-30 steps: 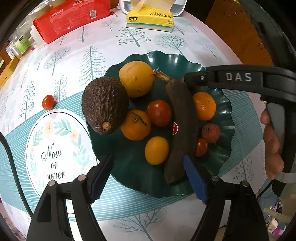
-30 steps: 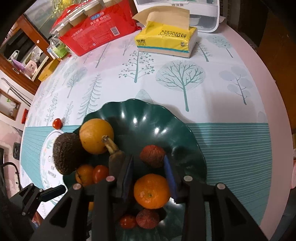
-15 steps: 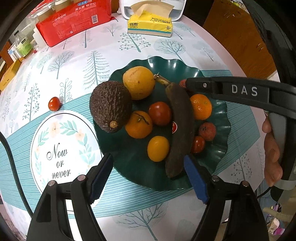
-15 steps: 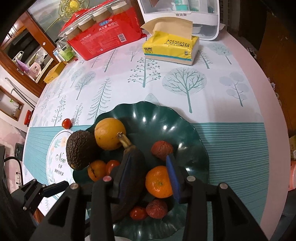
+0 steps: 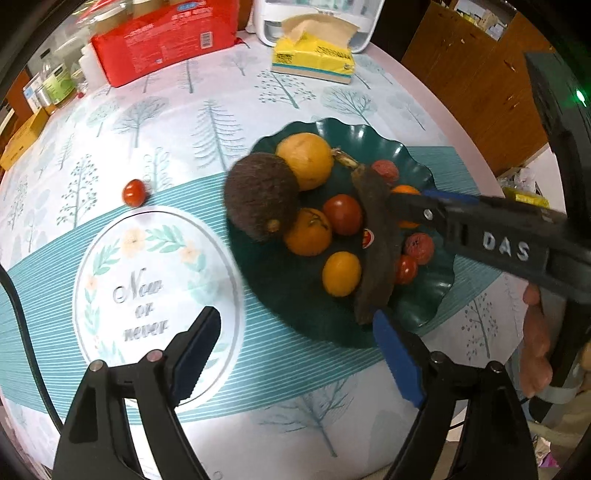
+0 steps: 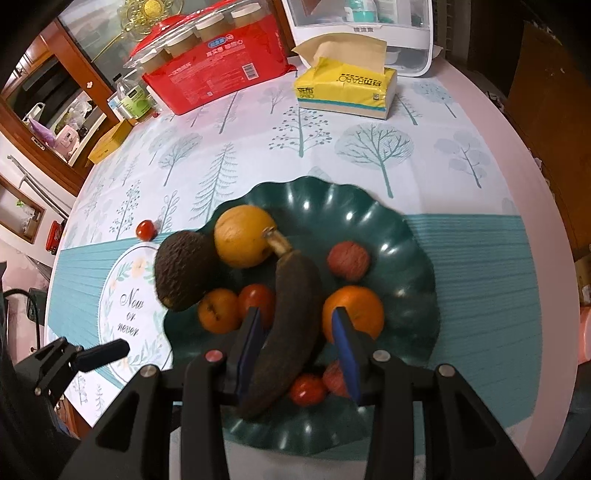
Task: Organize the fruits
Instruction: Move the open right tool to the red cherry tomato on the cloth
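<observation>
A dark green scalloped plate (image 6: 399, 221) (image 5: 303, 302) holds an avocado (image 6: 183, 271) (image 5: 260, 197), a large orange (image 6: 243, 236), a blackened banana (image 6: 291, 306) (image 5: 376, 243), small oranges, tomatoes and lychees. One small tomato (image 5: 134, 192) (image 6: 145, 229) lies alone on the tablecloth left of the plate. My right gripper (image 6: 299, 332) is open above the plate, its jaws on either side of the banana, holding nothing. My left gripper (image 5: 295, 347) is open and empty above the plate's near left edge.
A yellow tissue box (image 6: 345, 90) and a red package (image 6: 218, 70) stand at the back of the round table, with a white appliance (image 6: 358, 29) behind. Bottles and a yellow box (image 5: 22, 140) sit at the far left. The table edge curves close on the right.
Both grippers have drawn back and up from the plate, so more table shows. The right gripper has shifted left, from around the small orange to astride the banana. No fruit has moved.
</observation>
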The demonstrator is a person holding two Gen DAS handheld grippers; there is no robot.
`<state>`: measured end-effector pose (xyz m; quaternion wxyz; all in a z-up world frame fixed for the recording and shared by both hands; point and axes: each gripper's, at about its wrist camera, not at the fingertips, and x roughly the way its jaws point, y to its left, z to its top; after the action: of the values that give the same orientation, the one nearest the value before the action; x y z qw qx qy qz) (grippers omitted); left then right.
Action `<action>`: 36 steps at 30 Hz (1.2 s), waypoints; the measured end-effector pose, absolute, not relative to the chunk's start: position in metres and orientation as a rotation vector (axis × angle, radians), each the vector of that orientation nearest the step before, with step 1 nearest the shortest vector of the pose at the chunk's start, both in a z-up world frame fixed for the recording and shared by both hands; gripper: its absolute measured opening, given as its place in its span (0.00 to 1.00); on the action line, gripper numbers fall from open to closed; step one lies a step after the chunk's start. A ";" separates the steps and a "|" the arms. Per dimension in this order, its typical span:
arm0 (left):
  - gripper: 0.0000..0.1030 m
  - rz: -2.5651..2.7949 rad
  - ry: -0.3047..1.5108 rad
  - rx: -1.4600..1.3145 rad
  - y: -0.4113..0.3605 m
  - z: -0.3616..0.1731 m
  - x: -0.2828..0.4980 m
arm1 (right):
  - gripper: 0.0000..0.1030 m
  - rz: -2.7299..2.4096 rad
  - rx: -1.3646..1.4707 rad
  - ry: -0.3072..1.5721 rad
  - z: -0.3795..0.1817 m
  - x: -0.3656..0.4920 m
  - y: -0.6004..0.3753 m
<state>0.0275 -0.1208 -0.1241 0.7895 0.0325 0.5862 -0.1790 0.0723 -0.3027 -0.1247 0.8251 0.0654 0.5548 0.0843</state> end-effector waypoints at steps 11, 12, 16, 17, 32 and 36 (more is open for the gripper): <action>0.81 -0.291 1.184 0.059 -0.019 -0.093 0.039 | 0.39 0.199 0.127 1.105 -0.089 0.047 -0.230; 0.81 -0.272 1.174 0.054 -0.005 -0.088 0.042 | 0.39 0.209 0.124 1.093 -0.085 0.046 -0.219; 0.82 -0.203 1.128 0.029 0.042 -0.072 0.055 | 0.39 0.248 0.114 1.055 -0.073 0.050 -0.182; 0.82 -0.191 1.118 0.023 0.052 -0.069 0.058 | 0.39 0.260 0.111 1.046 -0.071 0.052 -0.172; 0.83 -0.089 1.134 -0.077 0.120 -0.109 0.124 | 0.39 0.286 0.032 1.050 -0.123 0.138 -0.080; 0.83 -0.126 1.173 -0.078 0.116 -0.127 0.128 | 0.39 0.271 0.030 1.096 -0.150 0.156 -0.073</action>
<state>0.1276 0.1163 -0.1267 0.8304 -0.0367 0.5528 -0.0596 0.1564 -0.0726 -0.1497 0.8449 0.0144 0.5192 0.1284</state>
